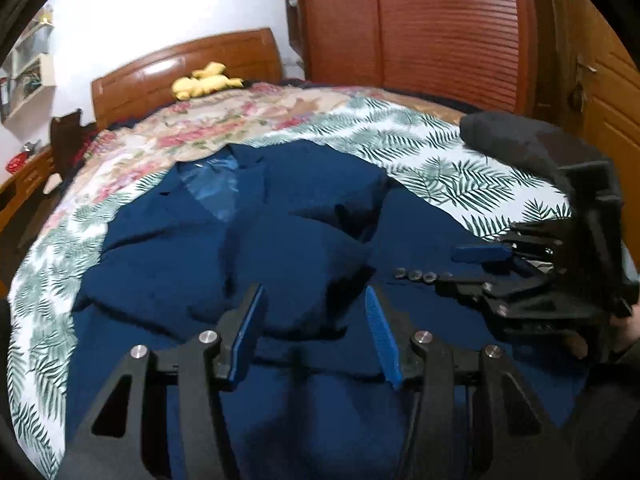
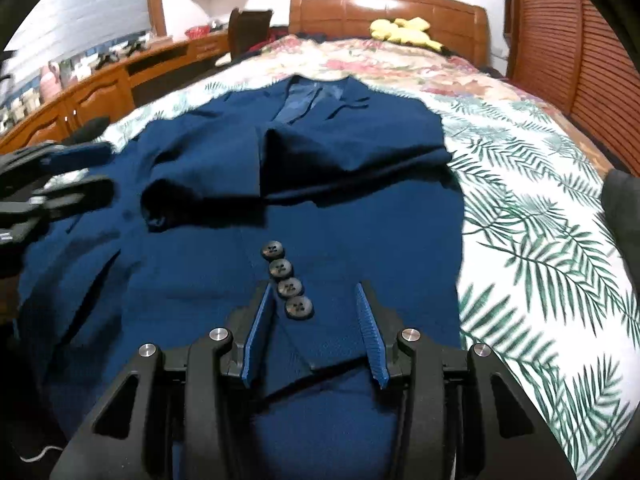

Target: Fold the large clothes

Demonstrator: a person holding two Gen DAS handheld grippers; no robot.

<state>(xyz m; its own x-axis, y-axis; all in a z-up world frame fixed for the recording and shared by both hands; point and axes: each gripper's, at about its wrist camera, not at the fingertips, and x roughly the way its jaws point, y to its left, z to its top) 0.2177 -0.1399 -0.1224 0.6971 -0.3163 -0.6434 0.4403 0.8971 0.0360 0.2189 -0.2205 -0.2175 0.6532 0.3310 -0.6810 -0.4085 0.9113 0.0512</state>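
A navy jacket (image 2: 280, 184) is spread on a bed, with both hand-held grippers poised over its lower part.

The left gripper (image 1: 316, 300) is held with its jaws parted and nothing gripped between them; rumpled jacket cloth lies directly ahead of and beneath it. The right gripper (image 2: 310, 300) is likewise unclenched, its blue pads (image 2: 370, 332) standing apart over a sleeve cuff, whose row of four dark buttons (image 2: 286, 278) is seen just inside the left-hand pad. Beyond both grippers the jacket's collar is laid toward a wooden headboard (image 2: 384, 8), on a leaf-print sheet (image 2: 540, 216). A yellow soft toy (image 2: 400, 30) is seen farther ahead.
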